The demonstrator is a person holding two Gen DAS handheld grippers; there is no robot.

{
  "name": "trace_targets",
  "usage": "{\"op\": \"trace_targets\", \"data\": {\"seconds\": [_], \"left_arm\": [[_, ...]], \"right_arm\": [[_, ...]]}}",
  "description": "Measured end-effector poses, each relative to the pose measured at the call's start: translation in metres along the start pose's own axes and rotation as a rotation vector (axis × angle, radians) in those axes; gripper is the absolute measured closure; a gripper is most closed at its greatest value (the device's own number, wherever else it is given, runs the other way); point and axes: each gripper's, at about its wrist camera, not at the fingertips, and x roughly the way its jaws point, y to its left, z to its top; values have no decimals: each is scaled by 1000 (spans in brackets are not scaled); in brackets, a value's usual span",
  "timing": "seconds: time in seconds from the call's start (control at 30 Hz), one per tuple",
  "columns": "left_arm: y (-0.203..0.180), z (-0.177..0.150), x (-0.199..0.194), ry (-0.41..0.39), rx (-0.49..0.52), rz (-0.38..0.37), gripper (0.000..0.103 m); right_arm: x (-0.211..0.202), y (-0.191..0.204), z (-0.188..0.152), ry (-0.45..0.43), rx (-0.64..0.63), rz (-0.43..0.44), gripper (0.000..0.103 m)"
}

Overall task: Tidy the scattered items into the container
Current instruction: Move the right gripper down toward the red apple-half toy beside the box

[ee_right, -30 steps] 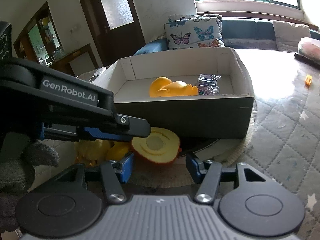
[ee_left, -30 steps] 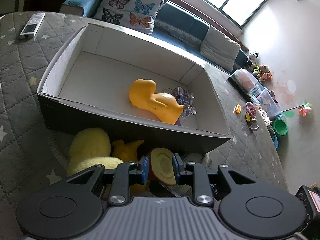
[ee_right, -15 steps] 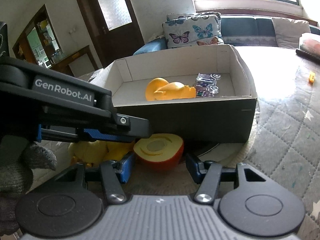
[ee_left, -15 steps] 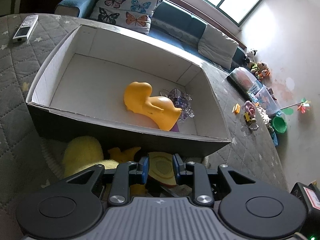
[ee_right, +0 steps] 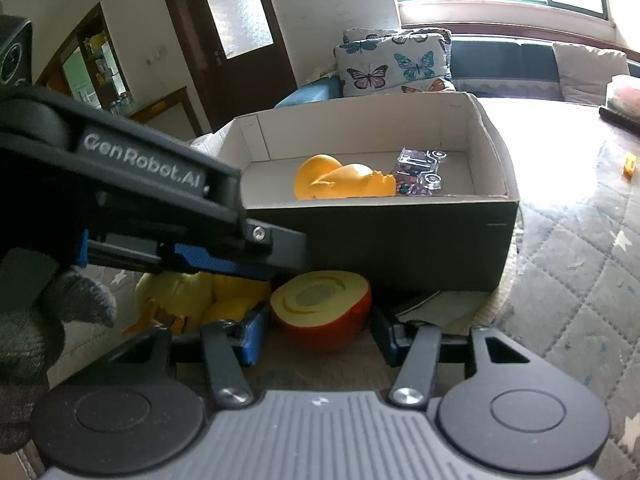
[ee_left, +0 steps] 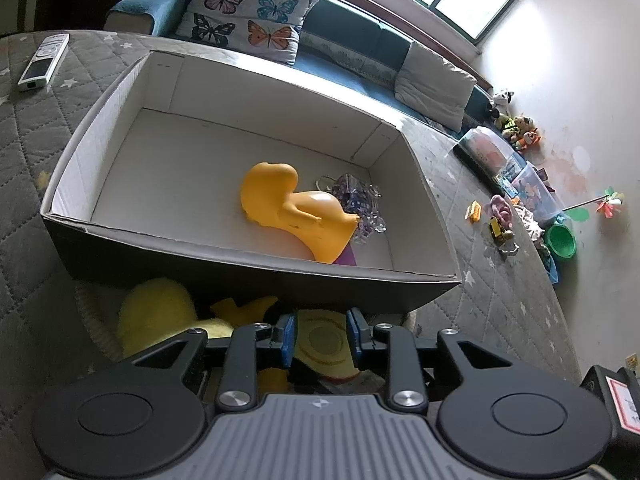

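The box (ee_left: 256,264) is open-topped, dark outside, white inside, and sits on the quilt. Inside lie an orange duck (ee_left: 296,212) on its side and, touching it, a clear toy car (ee_left: 356,196). Outside, against the near wall, a halved orange fruit (ee_right: 320,308) sits cut face up beside a yellow plush duck (ee_right: 192,296).
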Motion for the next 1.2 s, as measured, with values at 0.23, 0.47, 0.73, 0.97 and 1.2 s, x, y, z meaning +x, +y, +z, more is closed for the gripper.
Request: {"op": "trace_targets", "data": {"seconds": [0.23,0.47,0.73,0.97,1.2], "left_arm": [[-6,-6,1,21,9,-25,73],[-12,-16,6,56,3,-61,72],[-15,-23,11,76,-6,-64,71],[-16,-25,11,79,1,-57,71],[-13,-25,9,78,-7,-66,71]], "right_arm": [[-16,-3,-7,-13,7,-3,48],[-31,-11,-18,-19,25,0,48],[-38,-14,-23,-23,19,-5,48],[-38,-12,-25,-15,6,-14,50],[-36,-11,-24,-10,-1,-19,49]]}}
